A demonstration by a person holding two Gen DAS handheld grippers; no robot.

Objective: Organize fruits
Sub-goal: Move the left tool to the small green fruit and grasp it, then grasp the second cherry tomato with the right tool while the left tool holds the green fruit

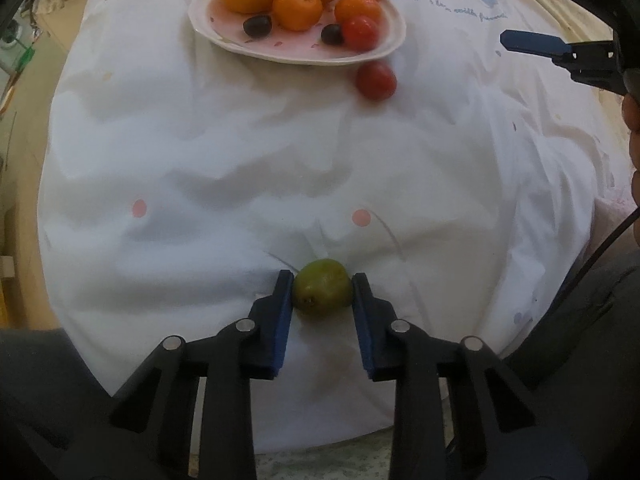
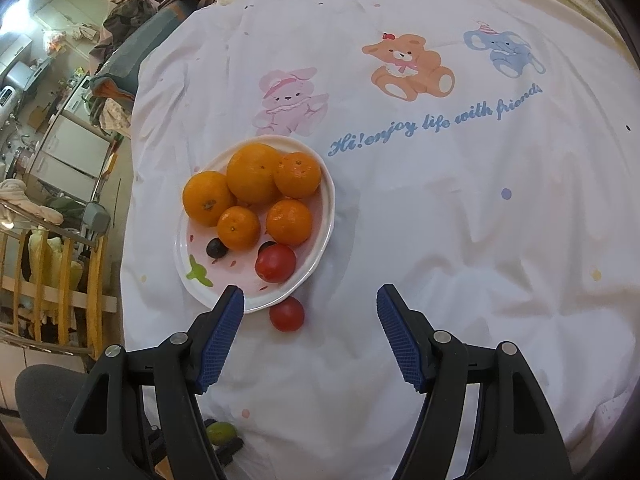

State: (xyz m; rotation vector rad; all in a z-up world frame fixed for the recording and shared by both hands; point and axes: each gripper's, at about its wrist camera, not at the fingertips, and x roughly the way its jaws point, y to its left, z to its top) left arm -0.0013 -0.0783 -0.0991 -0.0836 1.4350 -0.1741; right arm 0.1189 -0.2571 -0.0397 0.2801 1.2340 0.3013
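Left hand-held gripper (image 1: 322,292) clamps green fruit (image 1: 322,287) | plate (image 2: 320,236): oranges (image 2: 253,173), tomato (image 2: 275,263)

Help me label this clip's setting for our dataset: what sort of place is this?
Most likely a lived-in bedroom at home. The plate of fruit sits on a printed bed sheet with cartoon animals, a wooden rail draped with clothes stands beside it, and a heap of clothing lies behind.

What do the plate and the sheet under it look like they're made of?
The plate looks like glazed ceramic: glossy white rim, printed pink pattern. The sheet looks like soft woven cotton, matte and wrinkled, with printed cartoon animals; the exact fibre can't be told.
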